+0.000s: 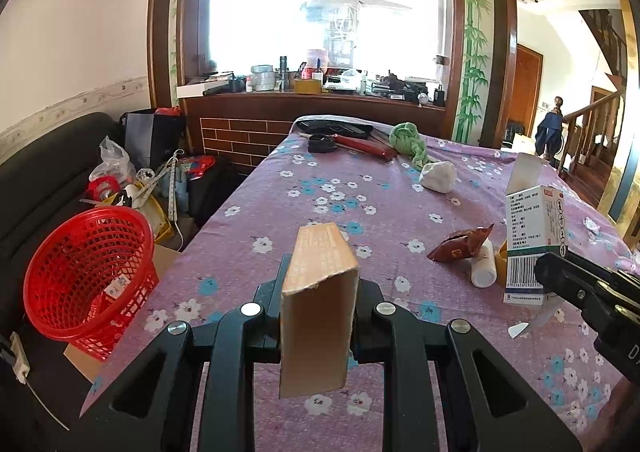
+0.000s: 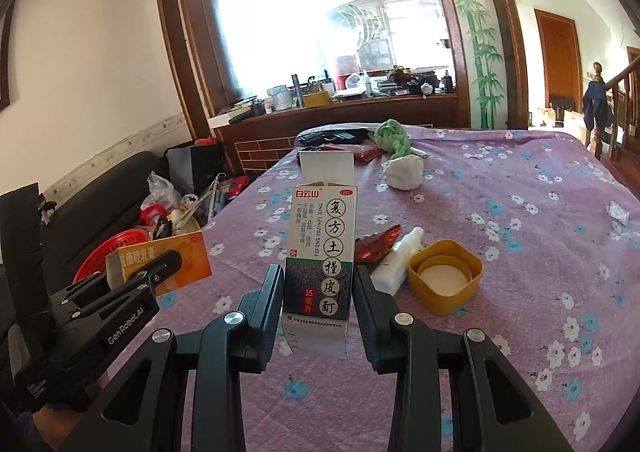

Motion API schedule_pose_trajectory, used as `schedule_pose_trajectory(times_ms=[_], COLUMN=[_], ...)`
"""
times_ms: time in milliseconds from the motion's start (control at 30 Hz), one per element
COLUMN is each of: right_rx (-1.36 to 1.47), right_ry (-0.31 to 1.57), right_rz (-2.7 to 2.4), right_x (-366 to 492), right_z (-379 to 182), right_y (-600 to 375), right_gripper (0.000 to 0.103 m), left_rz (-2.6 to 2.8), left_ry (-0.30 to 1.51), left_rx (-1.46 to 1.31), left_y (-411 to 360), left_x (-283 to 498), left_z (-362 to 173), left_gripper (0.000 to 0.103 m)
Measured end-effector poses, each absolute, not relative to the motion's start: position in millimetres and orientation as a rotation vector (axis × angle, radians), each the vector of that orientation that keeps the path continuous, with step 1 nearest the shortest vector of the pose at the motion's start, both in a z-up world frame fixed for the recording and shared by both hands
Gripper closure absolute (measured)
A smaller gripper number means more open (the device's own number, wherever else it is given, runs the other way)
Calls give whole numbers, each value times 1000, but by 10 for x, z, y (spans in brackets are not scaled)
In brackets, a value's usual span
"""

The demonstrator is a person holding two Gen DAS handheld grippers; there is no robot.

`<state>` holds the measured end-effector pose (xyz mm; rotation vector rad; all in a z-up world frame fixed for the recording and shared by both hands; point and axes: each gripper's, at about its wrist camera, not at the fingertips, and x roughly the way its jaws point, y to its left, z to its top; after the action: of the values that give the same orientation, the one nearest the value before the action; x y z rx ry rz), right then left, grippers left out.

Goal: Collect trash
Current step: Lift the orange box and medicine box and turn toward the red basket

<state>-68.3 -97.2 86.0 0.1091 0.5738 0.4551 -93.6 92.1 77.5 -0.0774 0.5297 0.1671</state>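
Observation:
My left gripper [image 1: 318,284] is shut on an orange cardboard box [image 1: 320,304] and holds it above the purple flowered tablecloth [image 1: 280,219]; the box also shows in the right wrist view [image 2: 176,264]. A red mesh basket [image 1: 90,272] sits left of the table, below the edge. My right gripper [image 2: 318,284] is shut on a white and dark green medicine carton [image 2: 320,260], which stands upright with its top flap open. The carton [image 1: 528,236] and my right gripper show at the right in the left wrist view.
On the cloth lie a red foil wrapper [image 2: 376,244], a small white bottle [image 2: 396,260], a yellow cap [image 2: 444,276], a white crumpled wad [image 2: 404,171], a green cloth [image 2: 394,137] and dark items at the far end. Clutter and a black sofa [image 1: 36,179] stand on the left.

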Motion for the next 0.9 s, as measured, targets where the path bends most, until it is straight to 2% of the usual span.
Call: schedule_pose_trajectory(times_ms=[900], right_rx=[69], right_ry=[632], right_rz=[585], right_x=[-683], right_z=[870], right_y=[-407], right_gripper=[65], left_rz=[265], left_ry=[487], left_rx=[-155], left_y=[1558], left_x=[-1120], left_z=[903], left_gripper=[82])
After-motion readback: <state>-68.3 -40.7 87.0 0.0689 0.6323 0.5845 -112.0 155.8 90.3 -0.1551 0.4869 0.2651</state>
